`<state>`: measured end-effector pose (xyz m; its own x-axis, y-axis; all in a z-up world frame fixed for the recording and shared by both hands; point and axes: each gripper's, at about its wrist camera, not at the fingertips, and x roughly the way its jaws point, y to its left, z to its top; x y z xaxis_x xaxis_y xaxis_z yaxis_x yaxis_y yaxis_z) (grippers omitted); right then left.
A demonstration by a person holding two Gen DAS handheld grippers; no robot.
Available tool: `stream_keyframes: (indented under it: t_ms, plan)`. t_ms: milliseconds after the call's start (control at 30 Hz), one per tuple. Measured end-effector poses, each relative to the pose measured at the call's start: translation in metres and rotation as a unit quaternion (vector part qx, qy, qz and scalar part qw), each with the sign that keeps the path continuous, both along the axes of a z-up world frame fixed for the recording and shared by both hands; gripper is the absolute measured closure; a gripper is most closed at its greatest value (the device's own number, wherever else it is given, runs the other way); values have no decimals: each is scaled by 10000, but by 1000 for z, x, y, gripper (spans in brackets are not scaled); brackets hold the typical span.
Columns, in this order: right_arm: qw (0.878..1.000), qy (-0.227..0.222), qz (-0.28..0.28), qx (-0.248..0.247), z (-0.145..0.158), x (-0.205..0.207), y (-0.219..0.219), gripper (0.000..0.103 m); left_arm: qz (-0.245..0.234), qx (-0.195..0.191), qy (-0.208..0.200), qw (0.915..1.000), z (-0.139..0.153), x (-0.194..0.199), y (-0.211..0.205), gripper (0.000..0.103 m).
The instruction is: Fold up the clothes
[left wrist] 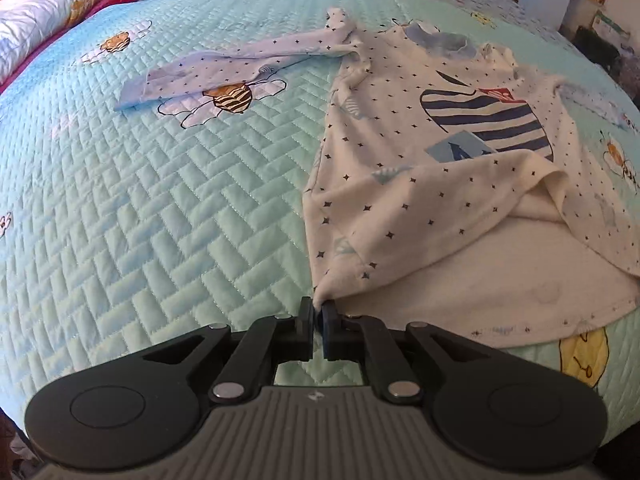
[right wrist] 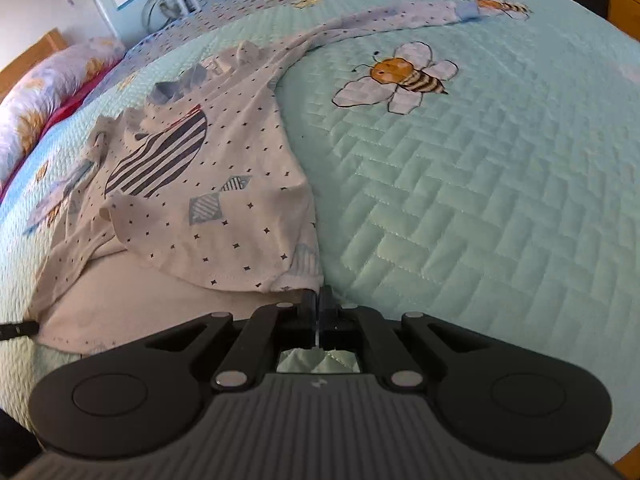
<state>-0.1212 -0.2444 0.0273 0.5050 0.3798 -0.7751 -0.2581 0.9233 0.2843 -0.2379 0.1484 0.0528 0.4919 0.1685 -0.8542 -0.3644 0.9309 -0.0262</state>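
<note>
Quilted bee-print bedspread (left wrist: 160, 200). Dotted shirt (left wrist: 400, 184) spread ahead of both fingers. Left gripper (left wrist: 317, 312) clamped on hem corner; right gripper (right wrist: 318, 300) pinches opposite corner. Only left view shows sleeve cuff (left wrist: 132, 96) close.

My left gripper (left wrist: 318, 307) pinches the near hem corner of the white dotted shirt (left wrist: 408, 168). One sleeve (left wrist: 224, 68) stretches left across the quilted mint bedspread (left wrist: 160, 208).
</note>
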Motion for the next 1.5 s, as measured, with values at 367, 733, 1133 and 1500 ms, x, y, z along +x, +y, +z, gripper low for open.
stream_keyframes:
  t_ms: [367,733,1133,1500]
  plan:
    - [9995,131,286,-41,12,-8,-30,93,28,36,-77,10000,34,-23,22,74]
    - [9966,-500,645,-148,43,35,-14,81,-348,412,-776,9955,87,34,30,74]
    - [9714,-1424,1877,-287,68,145,107,62,-1277,949,-1000,9822,84,209,16,65]
    - [9601,-1320,2448,-299,51,207,182,62,-1199,756,-174,9898,22,260,1,63]
